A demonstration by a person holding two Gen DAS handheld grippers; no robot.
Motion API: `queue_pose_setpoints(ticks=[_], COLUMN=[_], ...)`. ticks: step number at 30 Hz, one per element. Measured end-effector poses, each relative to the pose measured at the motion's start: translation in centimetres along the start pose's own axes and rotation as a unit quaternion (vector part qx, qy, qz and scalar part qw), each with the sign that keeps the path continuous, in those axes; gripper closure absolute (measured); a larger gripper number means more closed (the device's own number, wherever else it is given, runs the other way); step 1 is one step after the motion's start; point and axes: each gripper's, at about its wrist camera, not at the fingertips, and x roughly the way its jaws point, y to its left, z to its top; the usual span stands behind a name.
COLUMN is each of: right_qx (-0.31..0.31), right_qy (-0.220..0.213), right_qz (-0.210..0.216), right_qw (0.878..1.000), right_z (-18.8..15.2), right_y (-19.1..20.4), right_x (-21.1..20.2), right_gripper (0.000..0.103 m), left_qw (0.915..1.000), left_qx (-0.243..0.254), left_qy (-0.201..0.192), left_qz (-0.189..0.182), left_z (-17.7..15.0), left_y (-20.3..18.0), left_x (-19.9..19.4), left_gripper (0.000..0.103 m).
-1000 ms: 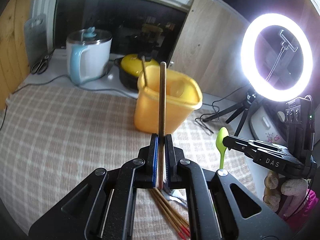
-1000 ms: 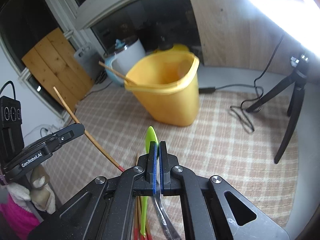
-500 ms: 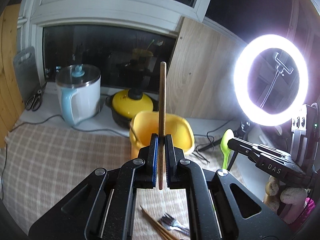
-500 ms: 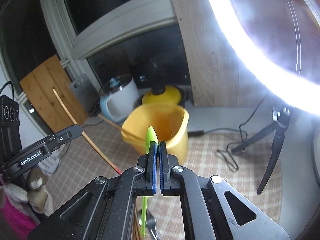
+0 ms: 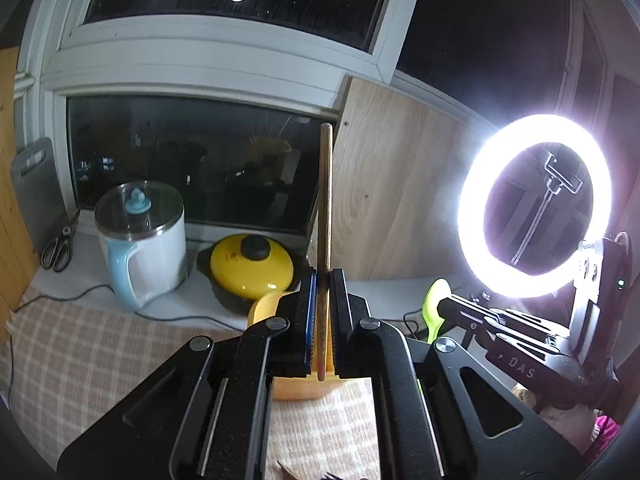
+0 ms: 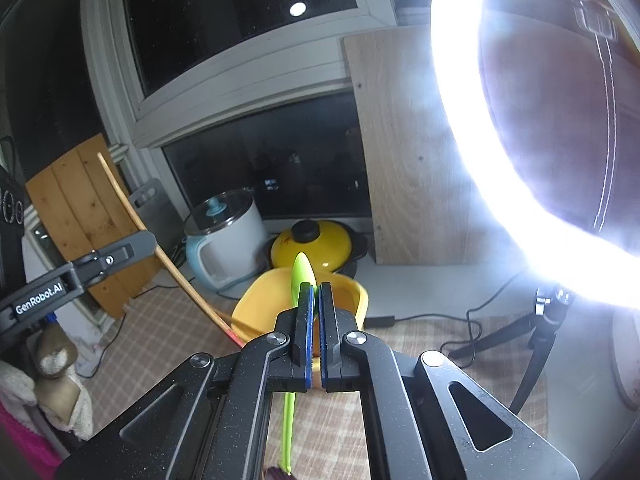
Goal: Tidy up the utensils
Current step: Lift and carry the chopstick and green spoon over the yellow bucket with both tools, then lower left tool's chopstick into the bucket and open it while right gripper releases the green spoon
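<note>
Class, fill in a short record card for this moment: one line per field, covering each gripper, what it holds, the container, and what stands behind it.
left gripper: shut on wooden chopstick, held upright
right gripper: shut on green spoon, bowl end up
container: yellow bin on checked tablecloth, a chopstick already leaning in it
behind bin: yellow-lidded pot, white kettle
lighting: ring light
</note>
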Motion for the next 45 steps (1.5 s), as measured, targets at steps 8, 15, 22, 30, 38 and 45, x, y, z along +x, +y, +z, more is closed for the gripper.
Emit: queue_pose_setpoints(ticks=[8, 15, 22, 30, 38, 45], right_qx=[-0.012, -0.013, -0.019, -0.011, -0.015, -0.028], right_qy=[-0.026, -0.044, -0.056, -0.07, -0.069, -0.083], right_qz=[-0.02, -0.027, -0.043, -0.061, -0.069, -0.074], right_qw=[0.999, 0.999, 0.997, 0.996, 0.995, 0.993], right_z=[1.7, 2.7, 3.4, 4.1, 3.5, 4.4], right_y=[0.4, 0.6, 0.9, 0.0, -0.2, 0.2], right_x=[0.3, 1.3, 2.8, 4.6, 5.5, 5.2], right_gripper=[0.102, 0.102, 0.102, 0.102, 0.102, 0.102], left_qw=[0.9998, 0.9994, 0.9991, 0.9988, 0.9984, 0.9983], left_qx=[0.013, 0.012, 0.008, 0.006, 0.004, 0.003], left_qy=[0.006, 0.027, 0.036, 0.042, 0.049, 0.051], left_qz=[0.01, 0.019, 0.023, 0.024, 0.026, 0.029], left_z=[0.5, -0.2, -0.4, -0.6, -0.9, -1.0], left_y=[0.6, 1.8, 2.5, 2.8, 2.8, 2.8], left_x=[2.4, 4.6, 5.7, 6.5, 7.2, 7.3], left_gripper=[0.099, 0.099, 0.099, 0.099, 0.099, 0.099])
